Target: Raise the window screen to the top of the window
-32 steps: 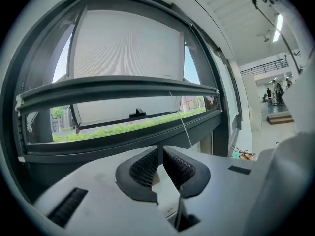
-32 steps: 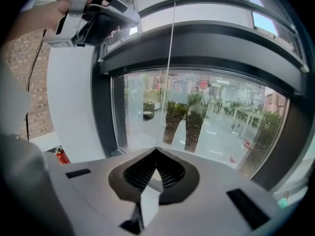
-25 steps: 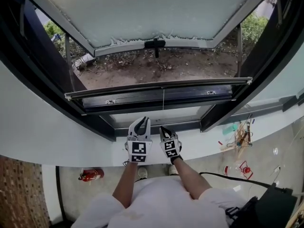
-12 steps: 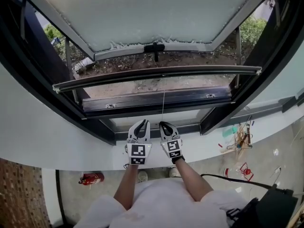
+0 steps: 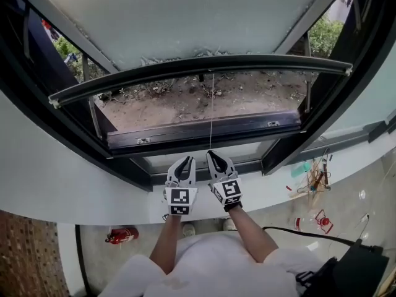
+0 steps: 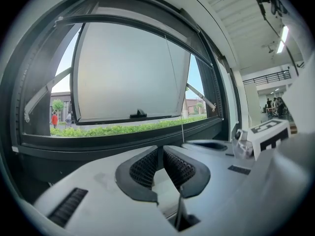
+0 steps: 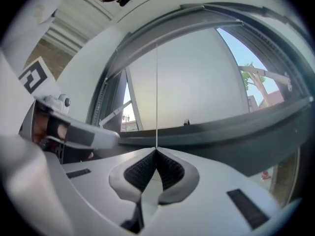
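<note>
The window screen's dark bottom bar (image 5: 198,67) arcs across the opening, well above the black lower frame (image 5: 198,132). A thin white pull cord (image 5: 211,113) runs from the bar down to my right gripper (image 5: 212,154), which is shut on the cord's lower end. In the right gripper view the cord (image 7: 157,97) comes straight up out of the closed tips of the right gripper (image 7: 156,150). My left gripper (image 5: 185,161) hovers beside it at the sill, shut and holding nothing. The left gripper (image 6: 161,149) shows its pads together, with the cord (image 6: 176,82) off to the right.
A frosted window sash (image 5: 185,17) is swung outward above bare ground and shrubs. Black side frames (image 5: 43,104) flank the opening. On the floor below are a red fire extinguisher (image 5: 120,235) and scattered tools (image 5: 315,184).
The screen bar has climbed from just above the lower frame to near the sash's edge. My right gripper has risen with the cord. The left gripper has stayed put.
</note>
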{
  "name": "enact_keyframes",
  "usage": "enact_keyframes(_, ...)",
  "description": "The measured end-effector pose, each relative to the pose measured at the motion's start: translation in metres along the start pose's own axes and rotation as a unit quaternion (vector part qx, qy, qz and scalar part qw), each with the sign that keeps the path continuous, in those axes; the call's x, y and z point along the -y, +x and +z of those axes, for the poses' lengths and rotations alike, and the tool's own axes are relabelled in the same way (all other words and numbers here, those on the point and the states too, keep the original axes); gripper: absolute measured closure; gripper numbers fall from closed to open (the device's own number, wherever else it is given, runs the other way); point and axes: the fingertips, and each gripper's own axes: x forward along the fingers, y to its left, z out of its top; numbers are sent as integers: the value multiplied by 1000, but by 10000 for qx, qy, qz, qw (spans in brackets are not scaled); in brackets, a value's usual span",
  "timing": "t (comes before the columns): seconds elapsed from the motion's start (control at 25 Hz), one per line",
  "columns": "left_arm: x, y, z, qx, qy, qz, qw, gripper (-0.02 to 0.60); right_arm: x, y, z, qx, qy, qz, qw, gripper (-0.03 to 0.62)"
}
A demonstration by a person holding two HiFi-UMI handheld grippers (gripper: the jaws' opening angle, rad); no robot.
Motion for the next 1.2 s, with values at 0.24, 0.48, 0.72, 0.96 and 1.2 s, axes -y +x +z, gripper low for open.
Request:
enact_keyframes(0.24,-1,-2,-2,-30,-20,28,10000,546,-7,5,84,854,-425,90,9954,592)
enact_keyframes(0.48,-1,-4,-2,15,-421,-77,9991,546,-14,-6,154,1594,-330,174,9865,592)
enact_keyframes(0.72,8,-9,17,251,-587,-246,9977,546,-22,-23,211,2077,-336,352,9770,592)
enact_keyframes(0.96,17,-11,30,383,-377,-363,9979,546,-26,-40,256,2550,-310,455,9654,592)
enact_keyframes(1.2,24,-11,28,322,-368,-461,9977,546,-35,-45,278,2513,-53,885,9638,592)
